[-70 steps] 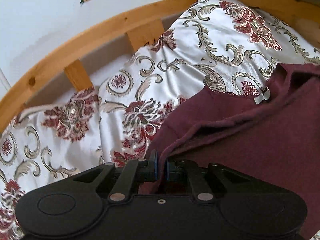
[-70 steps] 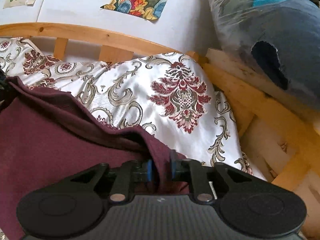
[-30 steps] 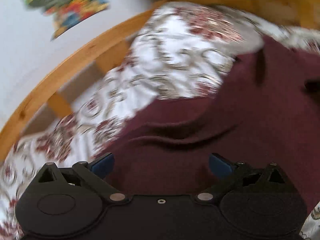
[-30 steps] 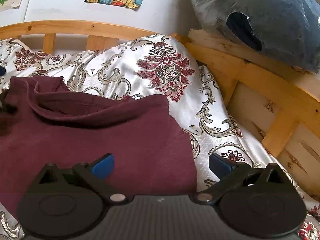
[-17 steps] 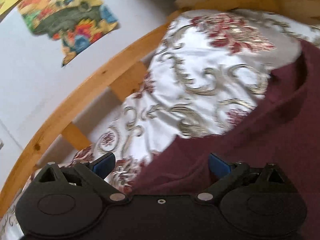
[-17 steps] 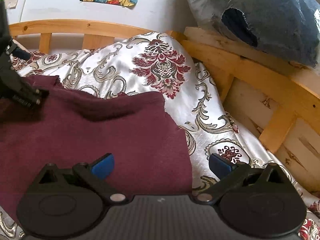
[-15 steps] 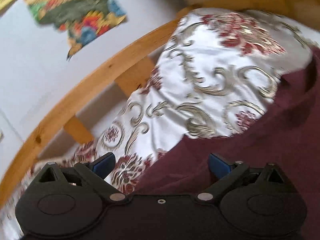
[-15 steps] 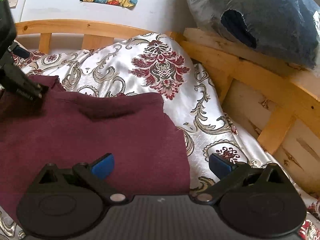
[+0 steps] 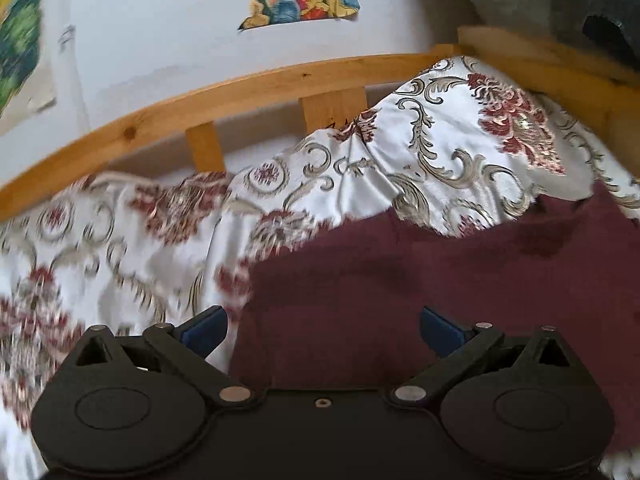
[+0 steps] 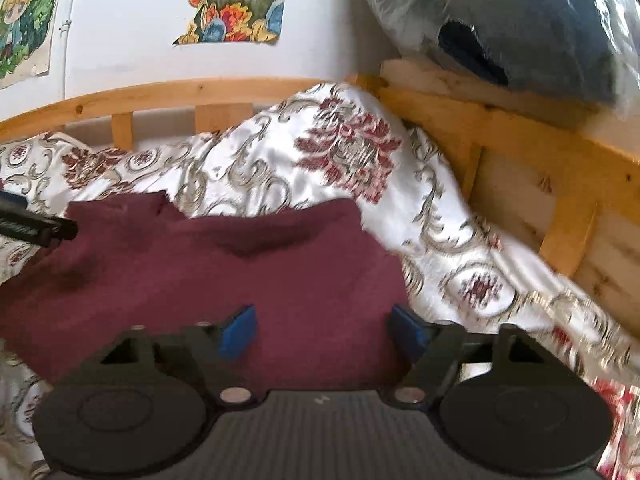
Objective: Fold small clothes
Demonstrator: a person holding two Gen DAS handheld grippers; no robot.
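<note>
Maroon garment [image 9: 420, 280] spread flat on a white satin bedspread [image 9: 360, 168] patterned with red and gold damask, its far edge slightly rumpled, a shallow crease across the middle in the right wrist view [image 10: 208, 272]. Left gripper [image 9: 322, 326] low over the garment's near left corner, blue-padded fingers [image 9: 204, 328] splayed wide, nothing between them; left finger over bedspread, right finger over cloth. Right gripper [image 10: 324, 330] above the garment's near right part, fingers [image 10: 240, 332] parted somewhat less, likewise empty, right finger near the garment's right edge. Beyond the bedspread, a wooden bed rail [image 9: 240, 88] with short slats, a white wall carrying a colourful cartoon picture [image 10: 236, 4], and far right a dark bundle in clear plastic [image 10: 520, 20] resting on the wooden frame.
</note>
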